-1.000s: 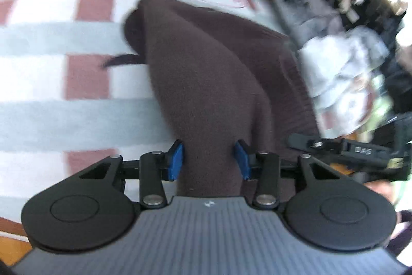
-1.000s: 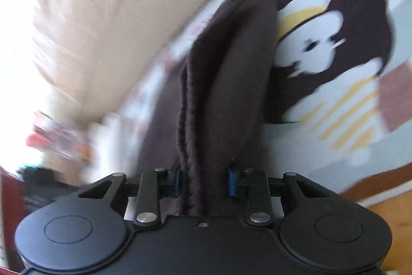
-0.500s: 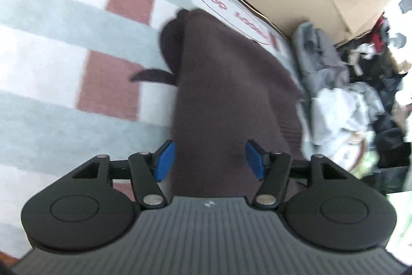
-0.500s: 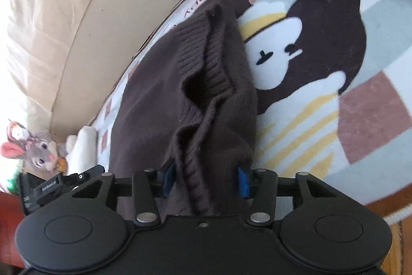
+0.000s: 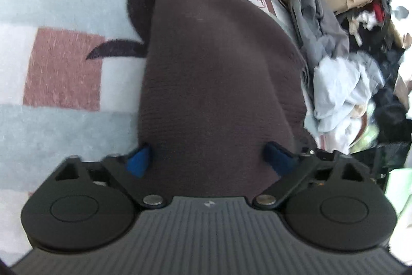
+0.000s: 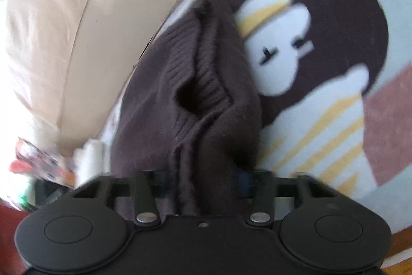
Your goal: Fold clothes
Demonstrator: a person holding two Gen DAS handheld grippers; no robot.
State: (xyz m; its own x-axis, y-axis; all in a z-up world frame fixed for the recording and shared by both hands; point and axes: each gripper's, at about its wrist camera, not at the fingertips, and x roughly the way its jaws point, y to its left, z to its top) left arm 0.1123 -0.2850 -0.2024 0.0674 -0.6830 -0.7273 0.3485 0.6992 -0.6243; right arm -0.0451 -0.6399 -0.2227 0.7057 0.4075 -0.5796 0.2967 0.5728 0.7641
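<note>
A dark brown knitted sweater lies folded lengthwise on a patterned rug — pale blue-grey bands, white and dusty-red blocks — and runs away from both cameras toward a beige sofa at the rug's far edge.

In the left wrist view the left tongs stand wide apart, one blue pad at the sweater's left edge and the other over its right side. The pads do not press the knit; the cloth lies flat between them. These jaws have just been opening. To the right of the sweater sits a heap of grey and pale blue clothes, with darker clutter beyond it.

In the right wrist view the right tongs straddle a bunched ridge of the sweater, with a ribbed edge and a dark opening showing further up the fabric. Their jaws have just been closing, with the cloth between them. The pads are mostly hidden by the knit and the picture is blurred, so I cannot tell whether they clamp it or merely flank it. Beside the sweater on the right, the rug shows a cartoon figure in dark brown and white, with yellow stripes below. Wooden floor shows at the lower right corner.
</note>
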